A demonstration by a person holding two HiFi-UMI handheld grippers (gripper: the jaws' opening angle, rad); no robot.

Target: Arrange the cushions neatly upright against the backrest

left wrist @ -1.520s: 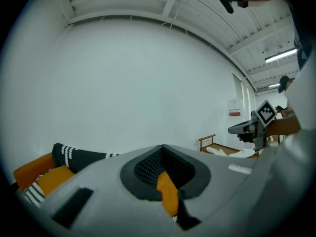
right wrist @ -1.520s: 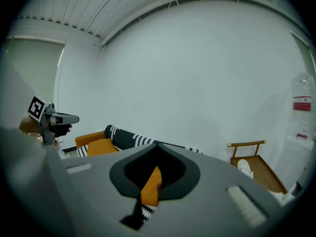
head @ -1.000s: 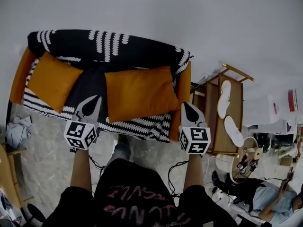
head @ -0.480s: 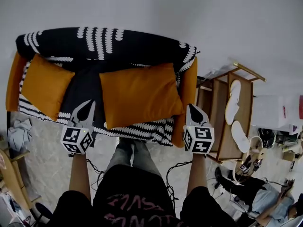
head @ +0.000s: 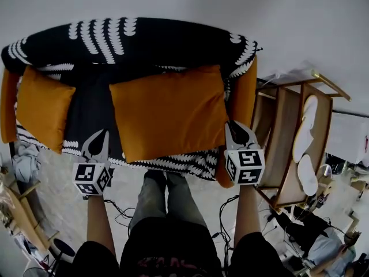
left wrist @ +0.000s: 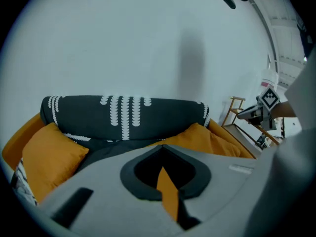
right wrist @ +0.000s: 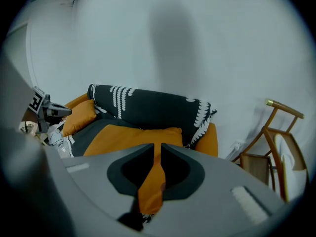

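The sofa stands with its backrest against the wall. The large cushion lies sloped across the right half of the seat. Its far edge is at the foot of the backrest, its near edge close to the seat's front edge, and its right edge just beside the right armrest. The small cushion leans tilted in the left end, against the left armrest.

A bare strip of seat runs between the two cushions. The left gripper hangs over the front of that strip, jaws closed and empty. The right gripper hangs over the tight gap between the large cushion's right edge and the right armrest. Its jaws have just been opening and stand a slit apart, with only the cushion's orange showing through and nothing pinched. A wooden rack stands just beside that armrest, so there is little room on the right.
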